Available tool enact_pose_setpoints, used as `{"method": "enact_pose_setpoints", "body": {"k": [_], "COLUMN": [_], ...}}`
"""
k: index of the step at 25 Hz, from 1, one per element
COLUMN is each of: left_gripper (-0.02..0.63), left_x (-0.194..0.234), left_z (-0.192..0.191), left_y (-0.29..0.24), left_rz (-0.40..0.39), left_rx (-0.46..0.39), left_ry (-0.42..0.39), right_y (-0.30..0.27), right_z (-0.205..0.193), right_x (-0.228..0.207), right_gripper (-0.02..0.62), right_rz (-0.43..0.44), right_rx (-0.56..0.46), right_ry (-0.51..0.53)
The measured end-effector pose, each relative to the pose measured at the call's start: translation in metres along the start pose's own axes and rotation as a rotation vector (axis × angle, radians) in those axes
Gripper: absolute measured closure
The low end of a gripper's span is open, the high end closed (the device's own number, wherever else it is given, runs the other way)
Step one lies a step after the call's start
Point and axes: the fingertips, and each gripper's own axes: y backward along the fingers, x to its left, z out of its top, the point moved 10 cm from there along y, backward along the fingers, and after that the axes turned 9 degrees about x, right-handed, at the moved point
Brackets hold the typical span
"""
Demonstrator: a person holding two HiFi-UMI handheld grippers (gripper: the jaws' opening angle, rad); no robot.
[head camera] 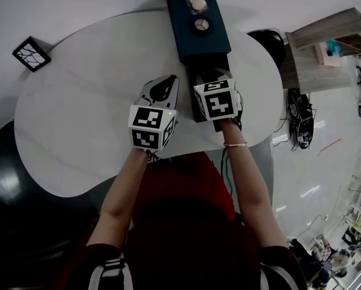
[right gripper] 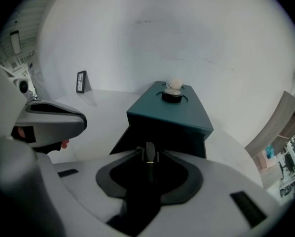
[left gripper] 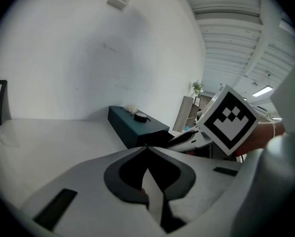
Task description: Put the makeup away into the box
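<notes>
Makeup stick (right gripper: pixel 148 164): found clamped by the nearly closed jaws of right gripper (right gripper: pixel 148 151), just before the open dark front of box (right gripper: pixel 169 113); judged light, stiff, slippery, best pinched mid-shaft; saw left gripper (left gripper: pixel 146 147) alongside, tips together; noted puff (head camera: pixel 197 2) and jar (head camera: pixel 201 24) on lid, nothing blocking.

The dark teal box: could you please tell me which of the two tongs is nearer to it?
Right. The right tongs, gripping a slim dark stick, hang at the near end of the box; the left tongs sit farther left, over the table.
</notes>
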Motion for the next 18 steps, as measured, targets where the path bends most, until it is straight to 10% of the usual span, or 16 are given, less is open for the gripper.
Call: {"method": "enact_pose_setpoints", "body": {"k": [18], "left_gripper": [0.583], "left_x": [-0.006], "left_z": [0.010], "left_y": [0.014], "left_rz": [0.001], "left_rx": [-0.042], "left_ry": [-0.031], "right_y": [0.069], "right_z": [-0.005], "right_x": [0.000], "right_gripper": [0.495], "right_rz": [0.025], "right_rx": [-0.235], "right_ry": [-0.091]}}
